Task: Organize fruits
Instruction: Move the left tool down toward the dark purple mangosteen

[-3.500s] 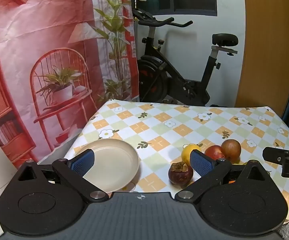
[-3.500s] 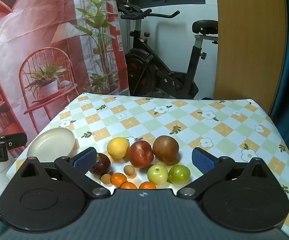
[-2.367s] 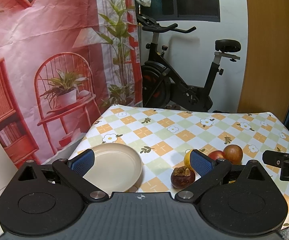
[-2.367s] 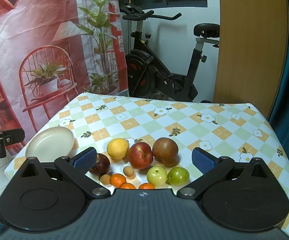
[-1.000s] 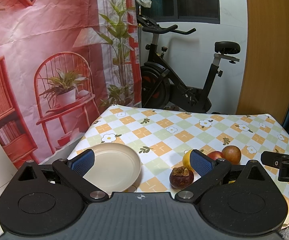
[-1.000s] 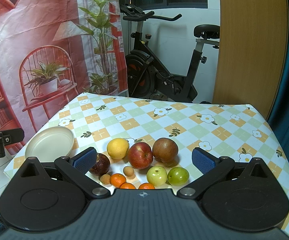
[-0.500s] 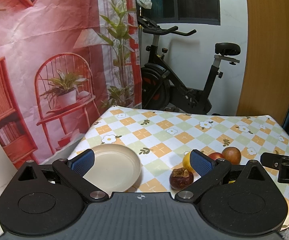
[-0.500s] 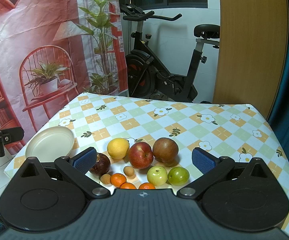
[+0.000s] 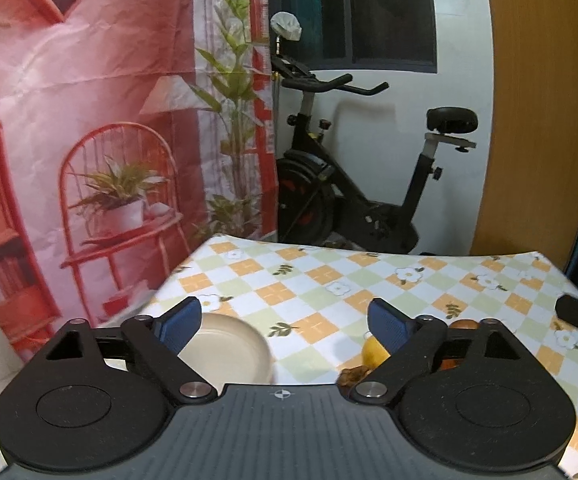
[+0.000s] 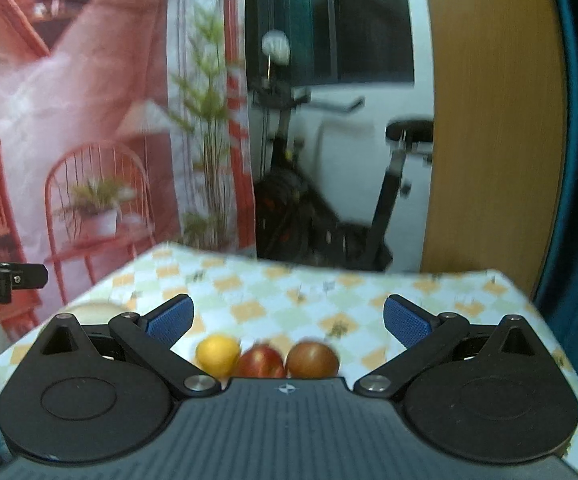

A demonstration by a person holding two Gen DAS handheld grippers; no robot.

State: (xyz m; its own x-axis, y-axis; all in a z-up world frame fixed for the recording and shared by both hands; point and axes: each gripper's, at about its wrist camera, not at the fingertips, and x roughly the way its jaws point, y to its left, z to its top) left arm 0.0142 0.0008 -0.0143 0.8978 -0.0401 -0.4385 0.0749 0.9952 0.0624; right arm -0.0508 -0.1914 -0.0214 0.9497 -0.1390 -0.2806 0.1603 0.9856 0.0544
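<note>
Over the table (image 9: 329, 280): checked cloth with orange and green squares and flowers; both grippers hang above its near edge.
Left gripper (image 9: 285, 322): jaws wide apart and just been closing a little; nothing between the pads, nothing touched.
Right gripper (image 10: 287, 320): jaws spread wide; nothing held, pads clear of the fruit below them.
Plate (image 9: 229, 350): cream, shallow, on the table's left side; nothing lies in the part that shows. Its near edge is hidden behind the left gripper's body.
Left wrist view only: plate seen clearly; yellow fruit (image 9: 373, 352) partly behind the right-hand pad; crown of a dark mangosteen (image 9: 355, 374) just over the gripper body; a sliver of brown fruit (image 9: 463, 324) behind the linkage; tip of the right gripper at the right edge.
Right wrist view only: blurred picture; three fruits in a row, touching or nearly so, just above the gripper body: yellow fruit (image 10: 217, 354), red apple (image 10: 261, 362), brown-red fruit (image 10: 313, 360). The plate (image 10: 93, 312) shows only as a pale sliver behind the left-hand finger; tip of the left gripper at the left edge.
Fruit location: all on the cloth, right of the plate and apart from it; none in the plate as far as it shows.
Smaller fruit: hidden behind the gripper bodies; cannot tell.
</note>
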